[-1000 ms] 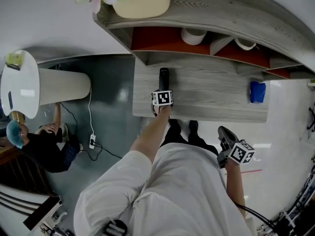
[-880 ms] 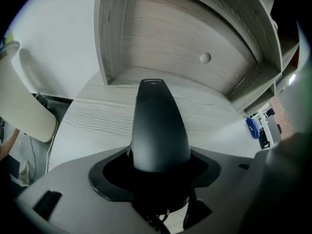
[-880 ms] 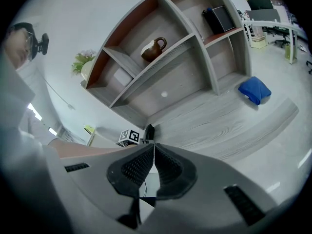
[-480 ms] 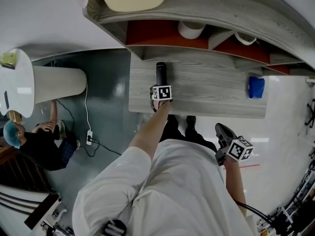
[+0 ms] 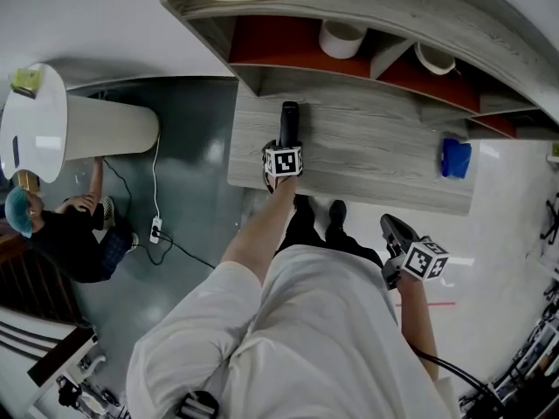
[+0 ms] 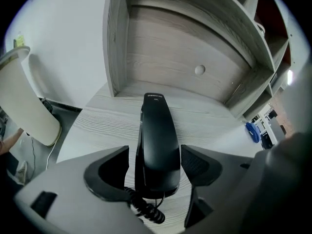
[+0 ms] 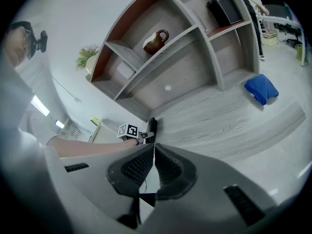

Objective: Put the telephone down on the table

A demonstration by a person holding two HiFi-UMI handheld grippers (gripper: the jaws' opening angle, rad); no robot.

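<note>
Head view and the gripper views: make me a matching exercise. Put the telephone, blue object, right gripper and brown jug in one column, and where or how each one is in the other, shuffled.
Column A
1. telephone
2. blue object
3. right gripper
4. brown jug

Column B
a. standing on a shelf
b. jaws together, nothing between them
c. lying flat near the left end of the table
d. lying near the table's right end

Pairs: 1-c, 2-d, 3-b, 4-a
</note>
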